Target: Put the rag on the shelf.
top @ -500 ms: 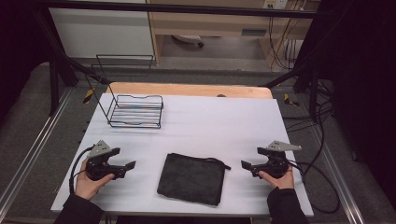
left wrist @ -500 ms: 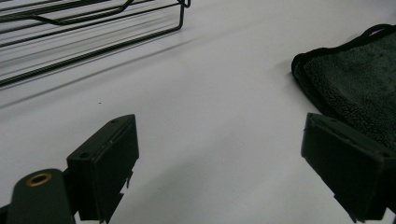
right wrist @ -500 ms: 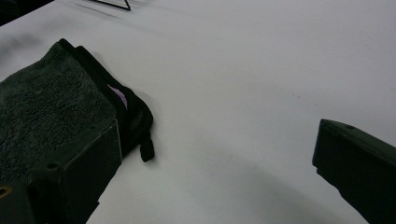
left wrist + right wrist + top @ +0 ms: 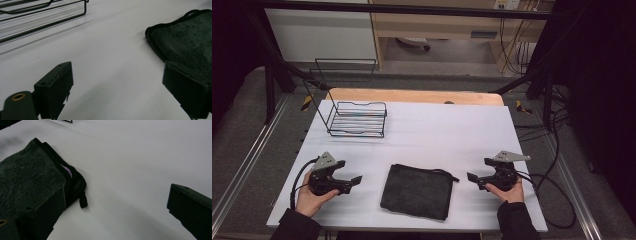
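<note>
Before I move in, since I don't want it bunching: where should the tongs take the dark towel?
Likely at a near corner of the dark towel, coming in from its side edge. It lies flat and folded on the white table, so only its edges give the open left tongs something to pinch.

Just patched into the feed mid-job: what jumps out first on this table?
The dark fuzzy folded towel lies flat at the near middle of the white table, untouched. On either side of it a hand-held gripper rests low, the left gripper and the right gripper, both with jaws open and empty, pointing inward at the towel. A black wire rack stands at the far left.
</note>
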Tool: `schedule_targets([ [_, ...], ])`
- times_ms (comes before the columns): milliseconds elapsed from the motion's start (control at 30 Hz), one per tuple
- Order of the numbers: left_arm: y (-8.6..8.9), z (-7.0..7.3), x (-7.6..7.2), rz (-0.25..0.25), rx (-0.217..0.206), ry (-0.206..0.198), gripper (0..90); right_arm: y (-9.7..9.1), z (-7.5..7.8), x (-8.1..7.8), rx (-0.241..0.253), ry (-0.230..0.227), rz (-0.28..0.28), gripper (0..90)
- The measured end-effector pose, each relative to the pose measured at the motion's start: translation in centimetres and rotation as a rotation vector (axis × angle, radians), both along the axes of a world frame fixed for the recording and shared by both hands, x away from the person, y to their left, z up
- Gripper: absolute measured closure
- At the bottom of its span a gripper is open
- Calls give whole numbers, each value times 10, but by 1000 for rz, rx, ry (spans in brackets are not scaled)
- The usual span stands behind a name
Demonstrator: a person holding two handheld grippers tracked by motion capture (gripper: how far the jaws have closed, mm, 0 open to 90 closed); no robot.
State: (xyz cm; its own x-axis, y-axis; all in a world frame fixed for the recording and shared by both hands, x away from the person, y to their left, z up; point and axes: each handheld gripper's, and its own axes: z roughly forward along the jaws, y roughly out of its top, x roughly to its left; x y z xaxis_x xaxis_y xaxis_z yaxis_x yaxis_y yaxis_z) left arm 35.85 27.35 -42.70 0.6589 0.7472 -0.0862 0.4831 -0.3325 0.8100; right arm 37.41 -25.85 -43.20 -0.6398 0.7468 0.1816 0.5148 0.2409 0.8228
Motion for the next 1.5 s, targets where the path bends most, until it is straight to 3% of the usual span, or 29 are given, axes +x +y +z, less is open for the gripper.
schedule_targets([
  [233, -22, 2, -7, -40, -19, 36, 108, 15, 2, 0, -10, 7, 21, 48],
  [667, -60, -1, -22, -85, -2, 84, 215, 55, -2, 7, -52, 48, 95, 147],
  [800, -72, -5, -30, -113, -5, 115, 314, 70, -5, 12, -69, 57, 129, 223],
  [1000, -86, -10, -41, -145, 42, 155, 433, 85, -11, 18, -98, 74, 172, 349],
  [1067, -90, -13, -44, -145, 67, 172, 476, 87, -13, 19, -97, 86, 187, 380],
  [1167, -92, -16, -48, -138, 70, 188, 545, 89, -18, 22, -124, 104, 201, 412],
  [1467, -94, -18, -54, -98, 49, 245, 644, 91, -22, 25, -114, 129, 238, 498],
  [1500, -94, -19, -53, -90, 35, 270, 656, 91, -22, 25, -112, 139, 243, 523],
])
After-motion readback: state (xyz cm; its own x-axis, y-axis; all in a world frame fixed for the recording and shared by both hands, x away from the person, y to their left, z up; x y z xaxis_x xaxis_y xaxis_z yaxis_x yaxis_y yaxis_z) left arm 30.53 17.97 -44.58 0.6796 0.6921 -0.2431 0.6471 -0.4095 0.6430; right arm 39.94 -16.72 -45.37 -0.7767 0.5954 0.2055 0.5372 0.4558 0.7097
